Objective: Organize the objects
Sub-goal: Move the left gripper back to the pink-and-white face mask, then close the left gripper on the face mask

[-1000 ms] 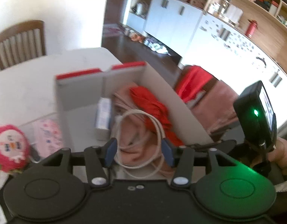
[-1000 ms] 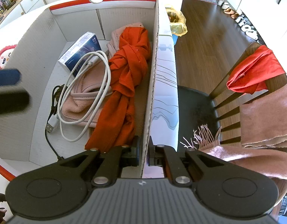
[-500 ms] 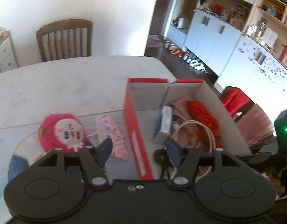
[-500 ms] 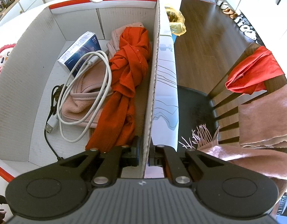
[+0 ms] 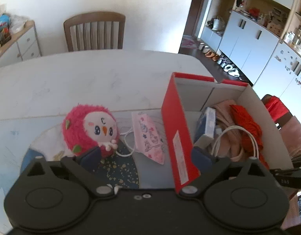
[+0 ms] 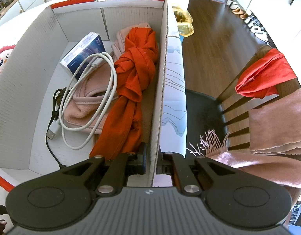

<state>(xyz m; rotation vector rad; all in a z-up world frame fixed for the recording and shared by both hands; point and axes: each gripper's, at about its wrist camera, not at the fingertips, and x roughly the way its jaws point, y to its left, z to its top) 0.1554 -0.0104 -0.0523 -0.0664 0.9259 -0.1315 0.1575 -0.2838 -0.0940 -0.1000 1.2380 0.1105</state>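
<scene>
Left wrist: my left claw [image 5: 145,157] is opening, empty, over plush [image 5: 90,130] and mask [image 5: 148,137] beside the box [image 5: 175,129]; right claw [image 6: 151,161] clamps box wall: centre on plush before closing

Letter "C" on pink plush toy [image 5: 90,130]

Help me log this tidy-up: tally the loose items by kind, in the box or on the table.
Cloth items: 2, orange knotted cloth, pink fleece cloth
Cables: 2, white coiled cable, black cable
Small blue-and-white carton: 1
Pink plush toy: 1
Pink patterned face mask: 1
Total: 7
</scene>
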